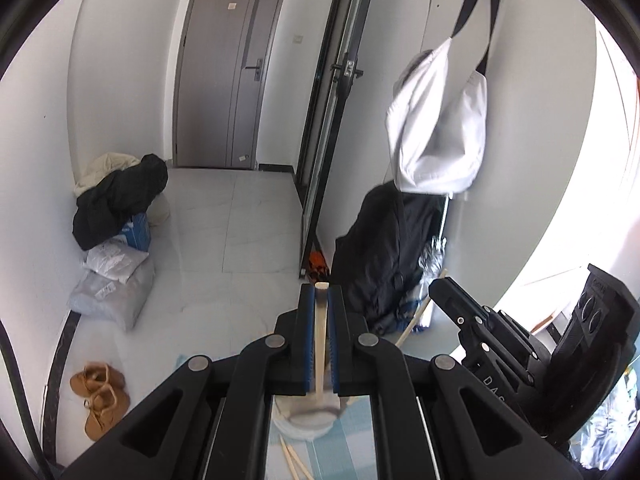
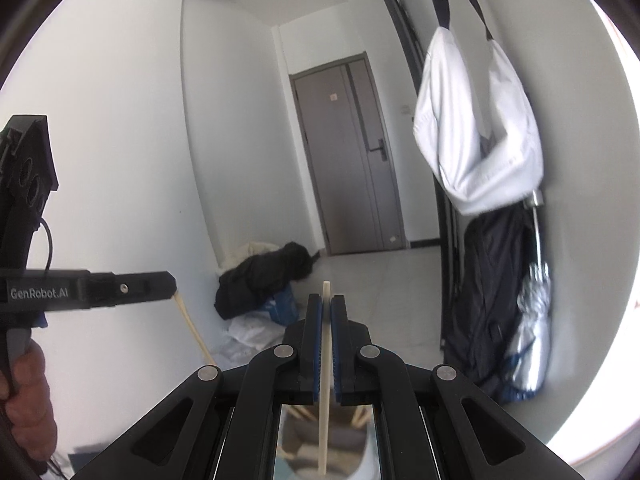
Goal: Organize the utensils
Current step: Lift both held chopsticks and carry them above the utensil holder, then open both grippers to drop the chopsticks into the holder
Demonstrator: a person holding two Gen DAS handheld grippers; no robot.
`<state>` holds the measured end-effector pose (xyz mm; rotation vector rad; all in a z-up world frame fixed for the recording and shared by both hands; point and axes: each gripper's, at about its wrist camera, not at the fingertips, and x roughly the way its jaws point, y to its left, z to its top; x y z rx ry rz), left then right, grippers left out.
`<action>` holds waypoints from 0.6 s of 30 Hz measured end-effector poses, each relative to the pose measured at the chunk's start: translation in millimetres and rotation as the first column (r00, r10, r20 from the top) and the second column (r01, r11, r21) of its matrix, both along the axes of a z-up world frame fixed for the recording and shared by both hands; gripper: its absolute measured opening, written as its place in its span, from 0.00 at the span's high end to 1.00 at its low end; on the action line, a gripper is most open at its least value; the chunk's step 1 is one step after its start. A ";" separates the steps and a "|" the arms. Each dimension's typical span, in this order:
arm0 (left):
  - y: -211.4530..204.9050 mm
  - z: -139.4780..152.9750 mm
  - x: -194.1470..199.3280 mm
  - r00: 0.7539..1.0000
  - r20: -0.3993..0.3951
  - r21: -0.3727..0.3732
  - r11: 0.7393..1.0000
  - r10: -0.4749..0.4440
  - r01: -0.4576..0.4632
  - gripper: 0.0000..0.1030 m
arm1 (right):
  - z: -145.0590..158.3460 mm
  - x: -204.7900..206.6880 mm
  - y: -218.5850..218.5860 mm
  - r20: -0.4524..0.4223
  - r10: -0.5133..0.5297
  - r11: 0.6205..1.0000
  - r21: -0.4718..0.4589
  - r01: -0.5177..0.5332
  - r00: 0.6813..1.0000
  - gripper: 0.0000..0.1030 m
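Observation:
In the left wrist view my left gripper [image 1: 320, 292] is shut on a pale wooden chopstick [image 1: 320, 344] that lies lengthwise between the blue pads. Below it, a white utensil holder [image 1: 308, 418] and loose chopsticks [image 1: 294, 462] rest on a blue checked cloth [image 1: 352, 432]. My right gripper [image 1: 434, 286] shows at the right, with a chopstick [image 1: 414, 322] slanting down from it. In the right wrist view my right gripper [image 2: 326, 300] is shut on its chopstick [image 2: 326, 360]. The left gripper [image 2: 172, 280] reaches in from the left, its chopstick [image 2: 192, 328] hanging below.
A grey door [image 1: 228, 80] stands at the far end of a tiled hallway, beside a dark-framed glass door [image 1: 328, 120]. A white bag [image 1: 436, 120] and dark backpack [image 1: 384, 260] hang at the right. A clothes pile [image 1: 116, 204], plastic bags [image 1: 112, 284] and tan shoes [image 1: 100, 396] lie at the left. A hand [image 2: 24, 392] grips the left tool.

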<state>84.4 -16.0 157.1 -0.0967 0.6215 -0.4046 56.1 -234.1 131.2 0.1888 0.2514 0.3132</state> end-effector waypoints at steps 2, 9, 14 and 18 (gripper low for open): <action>-1.7 -0.7 13.1 1.000 0.008 0.002 1.000 -0.001 0.001 0.98 | 5.2 16.3 2.0 0.011 0.002 1.000 0.001 -0.002 1.000 0.97; -7.9 -20.7 51.9 1.000 -0.024 0.017 1.000 -0.016 0.016 0.98 | -7.8 61.3 5.9 -0.006 -0.002 1.000 0.011 0.002 1.000 0.97; -12.8 -40.2 71.2 0.997 -0.063 0.050 0.998 -0.038 0.042 0.98 | -31.2 83.0 6.4 -0.045 -0.001 1.000 0.028 0.003 0.999 0.97; -11.4 -57.2 81.8 0.995 -0.097 0.045 0.998 -0.035 0.040 0.98 | -48.7 93.6 4.3 -0.072 -0.004 1.000 0.020 0.005 0.997 0.97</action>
